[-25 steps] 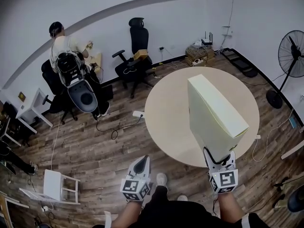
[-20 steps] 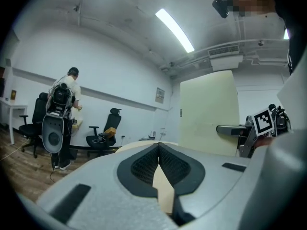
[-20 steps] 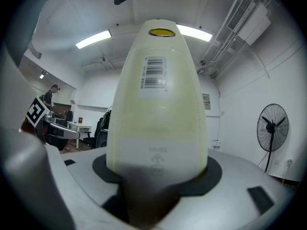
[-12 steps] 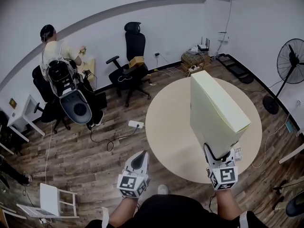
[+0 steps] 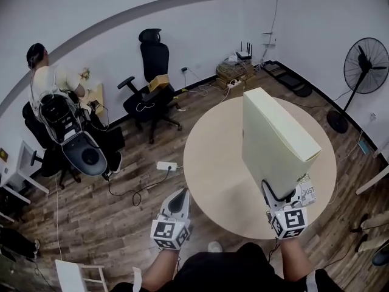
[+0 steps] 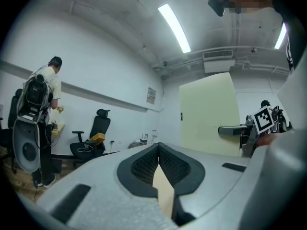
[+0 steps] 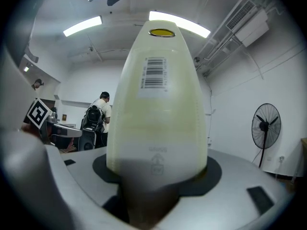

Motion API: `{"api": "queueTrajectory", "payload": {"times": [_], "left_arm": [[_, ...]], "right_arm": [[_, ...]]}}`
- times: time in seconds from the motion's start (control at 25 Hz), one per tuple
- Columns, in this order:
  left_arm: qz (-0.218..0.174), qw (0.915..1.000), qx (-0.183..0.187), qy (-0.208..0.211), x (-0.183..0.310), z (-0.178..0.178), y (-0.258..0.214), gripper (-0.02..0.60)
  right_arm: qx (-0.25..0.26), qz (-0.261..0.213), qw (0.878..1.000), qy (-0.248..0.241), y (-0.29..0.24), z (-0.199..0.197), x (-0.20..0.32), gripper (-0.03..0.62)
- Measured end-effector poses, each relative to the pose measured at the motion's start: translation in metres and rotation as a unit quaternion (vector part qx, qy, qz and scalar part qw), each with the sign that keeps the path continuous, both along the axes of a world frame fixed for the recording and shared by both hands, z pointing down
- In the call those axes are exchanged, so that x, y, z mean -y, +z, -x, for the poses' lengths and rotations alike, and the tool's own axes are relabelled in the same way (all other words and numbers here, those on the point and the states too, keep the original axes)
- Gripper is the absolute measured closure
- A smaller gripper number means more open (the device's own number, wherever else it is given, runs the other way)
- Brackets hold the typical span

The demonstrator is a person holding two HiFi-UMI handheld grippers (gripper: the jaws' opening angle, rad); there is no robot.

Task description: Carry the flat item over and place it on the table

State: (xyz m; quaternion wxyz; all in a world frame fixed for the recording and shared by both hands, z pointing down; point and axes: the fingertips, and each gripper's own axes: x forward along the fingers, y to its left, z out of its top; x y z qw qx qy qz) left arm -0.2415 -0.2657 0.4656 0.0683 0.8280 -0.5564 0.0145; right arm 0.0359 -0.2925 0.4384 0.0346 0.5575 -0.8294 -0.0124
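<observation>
Office room, wood floor (image 5: 121,212), white walls, an office chair (image 5: 152,72) and a person (image 5: 45,84) at the far wall, a fan (image 5: 364,66) off to the right, and a round beige worktop (image 5: 213,157) right in front. The flat box (image 5: 276,135), pale yellow, is up in the air over the right half of the worktop and not touching it. It stands on edge and leans away from the holder. The right gripper (image 5: 282,194) pinches it across its thin side at the near bottom end, so nearly the whole box sticks out past the jaws. In the right gripper view the narrow edge with a barcode (image 7: 154,73) fills the middle, and the jaws stay fairly wide because the box sits between them. The left gripper (image 5: 180,195) hangs well apart over the floor at the worktop's near-left rim, jaws pressed together with nothing in them. Handling guess: it looks like cardboard, stiff and probably light, with smooth faces that could slip. With the grip at one end, the long overhang will want to swing or droop. Gripping across the thickness is the only workable hold. For setting down, tilt it onto a broad face, lower the far end first, then release.
</observation>
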Motion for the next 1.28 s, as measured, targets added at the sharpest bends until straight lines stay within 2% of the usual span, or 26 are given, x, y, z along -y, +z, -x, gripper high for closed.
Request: {"api": "queueTrajectory", "payload": {"times": [0.16, 0.32, 0.48, 0.6, 0.68, 0.76, 0.96, 1.12, 1.28], "left_arm": [[0.008, 0.9998, 0.002, 0.015, 0.016, -0.004, 0.006, 0.578], [0.025, 0.9994, -0.003, 0.025, 0.024, -0.016, 0.017, 0.578], [0.039, 0.9987, -0.001, 0.033, 0.029, -0.032, 0.029, 0.578], [0.05, 0.9982, 0.002, 0.032, 0.031, -0.036, 0.04, 0.578], [0.054, 0.9981, 0.004, 0.029, 0.033, -0.037, 0.044, 0.578], [0.059, 0.998, 0.007, 0.024, 0.034, -0.037, 0.047, 0.578], [0.075, 0.9971, 0.014, 0.006, 0.039, -0.031, 0.064, 0.578], [0.094, 0.9953, 0.018, -0.011, 0.039, -0.027, 0.077, 0.578], [0.108, 0.9938, 0.018, -0.02, 0.039, -0.026, 0.088, 0.578]], "right_arm": [[0.012, 0.025, 0.999, -0.019, 0.007, 0.003, 0.013, 0.307], [0.045, 0.068, 0.995, -0.053, 0.019, 0.005, 0.021, 0.308], [0.111, 0.129, 0.981, -0.092, 0.044, 0.007, 0.022, 0.309], [0.166, 0.177, 0.963, -0.118, 0.068, 0.013, 0.02, 0.309], [0.203, 0.214, 0.945, -0.142, 0.085, 0.018, 0.018, 0.309], [0.237, 0.256, 0.922, -0.168, 0.102, 0.024, 0.014, 0.309], [0.306, 0.362, 0.853, -0.22, 0.146, 0.038, 0.006, 0.309], [0.353, 0.423, 0.8, -0.237, 0.173, 0.036, 0.003, 0.309], [0.378, 0.472, 0.757, -0.247, 0.202, 0.033, 0.003, 0.307]]}}
